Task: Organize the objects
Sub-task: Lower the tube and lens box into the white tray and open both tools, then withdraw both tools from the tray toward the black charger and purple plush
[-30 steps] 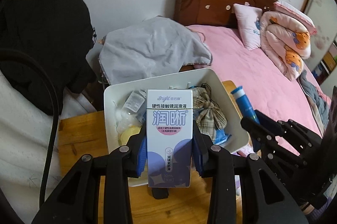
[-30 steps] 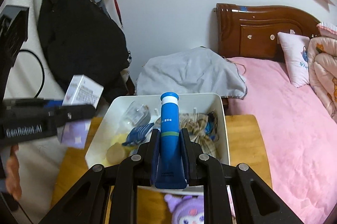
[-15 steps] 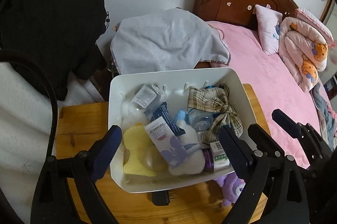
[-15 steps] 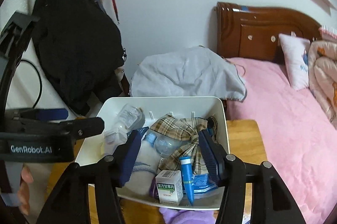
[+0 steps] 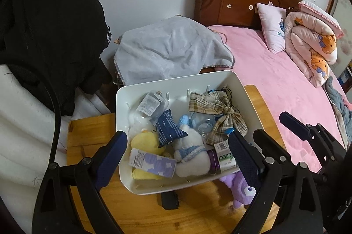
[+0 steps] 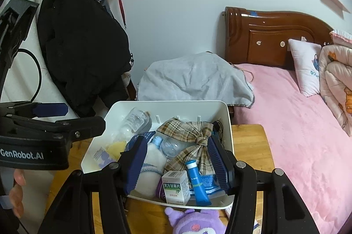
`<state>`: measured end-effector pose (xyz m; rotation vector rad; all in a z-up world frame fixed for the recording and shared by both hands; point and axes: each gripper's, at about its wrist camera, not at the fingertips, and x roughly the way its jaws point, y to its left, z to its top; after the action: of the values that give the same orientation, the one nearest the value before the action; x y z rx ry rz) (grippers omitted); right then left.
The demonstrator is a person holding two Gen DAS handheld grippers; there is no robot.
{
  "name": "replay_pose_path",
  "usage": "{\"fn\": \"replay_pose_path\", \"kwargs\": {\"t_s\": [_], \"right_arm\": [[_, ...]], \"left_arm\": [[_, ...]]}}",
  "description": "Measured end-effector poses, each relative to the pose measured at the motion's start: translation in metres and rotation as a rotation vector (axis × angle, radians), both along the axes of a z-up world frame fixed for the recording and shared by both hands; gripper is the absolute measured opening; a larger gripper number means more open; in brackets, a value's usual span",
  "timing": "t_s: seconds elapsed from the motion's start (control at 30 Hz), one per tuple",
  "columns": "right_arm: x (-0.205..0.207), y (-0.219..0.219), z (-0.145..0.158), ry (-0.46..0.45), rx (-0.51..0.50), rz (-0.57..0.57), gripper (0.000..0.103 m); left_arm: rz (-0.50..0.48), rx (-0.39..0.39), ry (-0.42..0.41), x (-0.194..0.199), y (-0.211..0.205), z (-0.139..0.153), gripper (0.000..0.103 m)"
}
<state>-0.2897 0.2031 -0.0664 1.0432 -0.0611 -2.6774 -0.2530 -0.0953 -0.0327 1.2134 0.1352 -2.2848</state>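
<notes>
A white bin (image 5: 123, 99) (image 6: 226, 115) stands on a wooden table, full of small items. The white-and-purple box (image 5: 151, 162) (image 6: 100, 157) lies flat at its near left. The blue tube (image 6: 197, 181) lies at the near right beside a green-and-white medicine box (image 6: 176, 186) (image 5: 224, 153). A plaid bow (image 5: 217, 115) (image 6: 189, 139), a clear bottle (image 5: 149, 104), a white plush (image 5: 191, 154) and a yellow plush (image 5: 146, 141) also fill it. My left gripper (image 5: 178, 157) hangs open above the bin's near edge. My right gripper (image 6: 176, 164) is open and empty too.
A purple plush toy (image 5: 241, 190) (image 6: 193, 223) and a small black object (image 5: 169, 200) lie on the wooden table (image 5: 92, 130) in front of the bin. A pink bed (image 5: 275, 80) is to the right, a grey cloth (image 5: 173, 49) behind, a black coat (image 5: 48, 36) on the left.
One second ago each gripper held its item above the bin. Both have opened: the white-and-purple box and the blue tube now lie inside the bin.
</notes>
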Motion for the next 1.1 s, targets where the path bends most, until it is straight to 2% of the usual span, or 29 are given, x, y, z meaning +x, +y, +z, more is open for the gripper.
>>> {"fn": "replay_pose_path", "kwargs": {"t_s": [0.47, 0.87, 1.1], "right_arm": [[0.034, 0.027, 0.001, -0.008, -0.001, -0.028, 0.058], [0.069, 0.059, -0.012, -0.046, -0.03, -0.088, 0.058], [0.094, 0.059, -0.02, -0.065, -0.027, -0.084, 0.058]], "left_arm": [[-0.026, -0.027, -0.003, 0.026, 0.023, 0.014, 0.095], [0.004, -0.037, 0.017, 0.059, 0.035, 0.012, 0.095], [0.031, 0.001, 0.017, 0.075, 0.039, 0.004, 0.095]]}}
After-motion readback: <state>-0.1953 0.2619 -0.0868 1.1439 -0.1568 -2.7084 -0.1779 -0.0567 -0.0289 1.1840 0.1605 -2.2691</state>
